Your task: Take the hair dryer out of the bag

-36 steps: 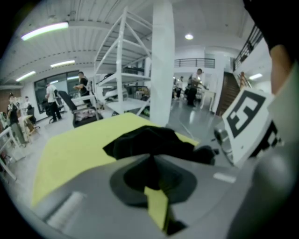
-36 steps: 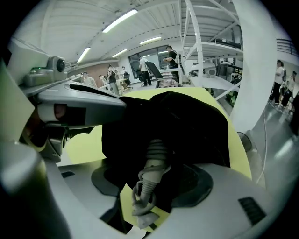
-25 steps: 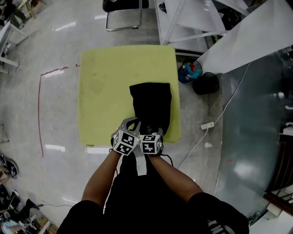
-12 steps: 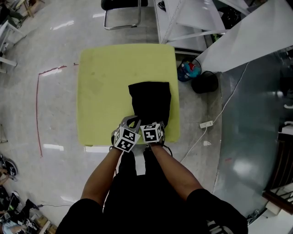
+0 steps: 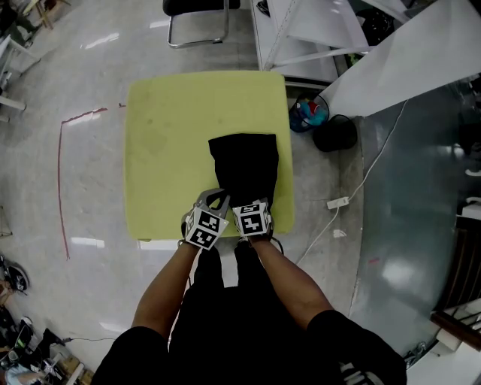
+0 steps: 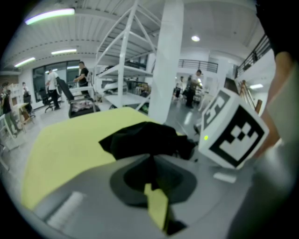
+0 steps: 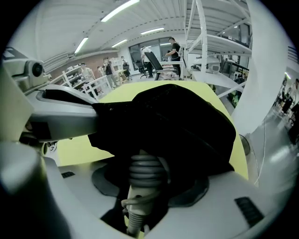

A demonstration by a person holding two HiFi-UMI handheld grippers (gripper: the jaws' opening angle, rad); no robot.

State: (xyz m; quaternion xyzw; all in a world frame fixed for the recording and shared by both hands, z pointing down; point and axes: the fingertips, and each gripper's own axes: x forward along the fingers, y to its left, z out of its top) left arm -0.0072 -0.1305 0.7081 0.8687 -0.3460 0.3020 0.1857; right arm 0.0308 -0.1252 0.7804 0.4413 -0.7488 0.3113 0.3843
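Note:
A black bag lies on the yellow-green table, its mouth at the near edge. My left gripper is at the mouth's left corner. In the left gripper view the left gripper is shut, with black bag fabric pinched between its jaws. My right gripper is beside it at the mouth. The hair dryer's pale handle end, wrapped with coiled grey cord, sticks out of the bag. The right gripper is closing with the handle between its jaws. The dryer's body is hidden inside.
A black chair stands beyond the table. To the right are a white rack, a blue basket, a black bin and a white cable with a power strip. A red line marks the floor at left.
My right gripper has edged forward to the bag's mouth. The left gripper and the bag have stayed in place.

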